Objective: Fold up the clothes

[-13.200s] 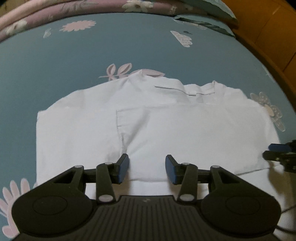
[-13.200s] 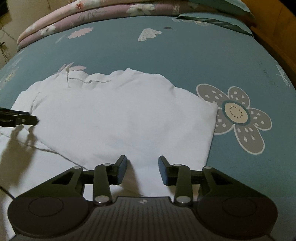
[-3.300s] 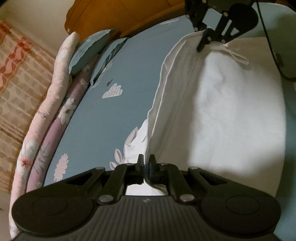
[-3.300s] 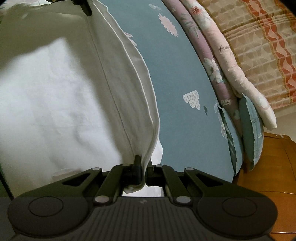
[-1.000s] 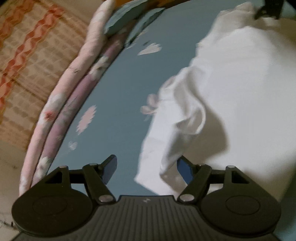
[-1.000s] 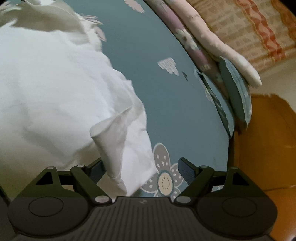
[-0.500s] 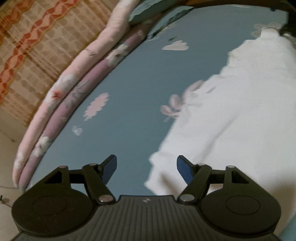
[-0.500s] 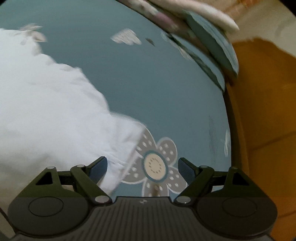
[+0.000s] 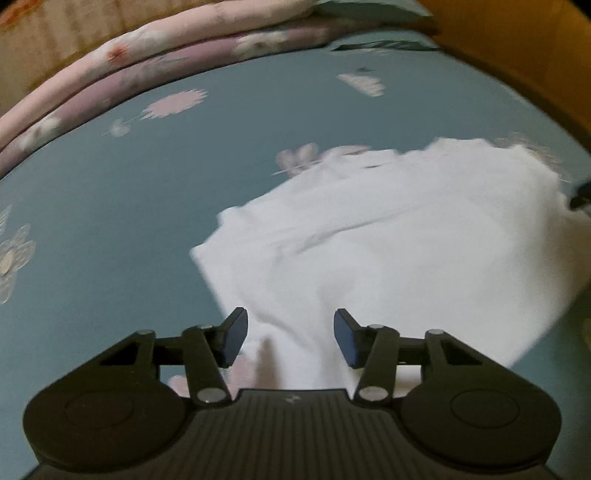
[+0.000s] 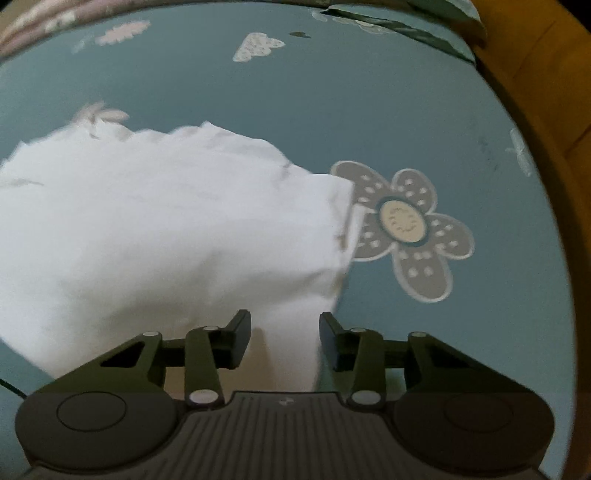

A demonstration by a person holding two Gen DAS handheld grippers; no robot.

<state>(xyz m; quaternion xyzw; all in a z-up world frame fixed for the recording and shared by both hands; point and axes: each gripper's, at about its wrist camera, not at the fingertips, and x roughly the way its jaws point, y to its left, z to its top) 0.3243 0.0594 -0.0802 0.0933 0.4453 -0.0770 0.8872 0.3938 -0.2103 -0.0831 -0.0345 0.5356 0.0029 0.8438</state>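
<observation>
A white garment [image 9: 388, 240] lies folded over on the blue flowered bedsheet [image 9: 110, 192]. My left gripper [image 9: 290, 338] hovers over the garment's near left corner. Its jaws are closing and stand apart, with cloth below the gap but nothing pressed between the pads. In the right wrist view the same garment [image 10: 166, 229] fills the left half, its right edge reaching a grey flower print [image 10: 402, 225]. My right gripper [image 10: 284, 338] hangs above the near right corner, jaws also closing and still apart, gripping nothing. A dark tip of the right gripper [image 9: 581, 195] shows at the left view's right edge.
Rolled pink and purple quilts [image 9: 147, 55] line the far side of the bed. Blue pillows [image 10: 399, 22] lie at the far right. A wooden bed frame [image 10: 546, 110] curves along the right edge. Bare sheet stretches beyond and left of the garment.
Both wrists rolled, so the bed now looks level. The lifted cloth folds have dropped flat onto the garment. Both pairs of jaws have narrowed and now sit over the garment's near edge.
</observation>
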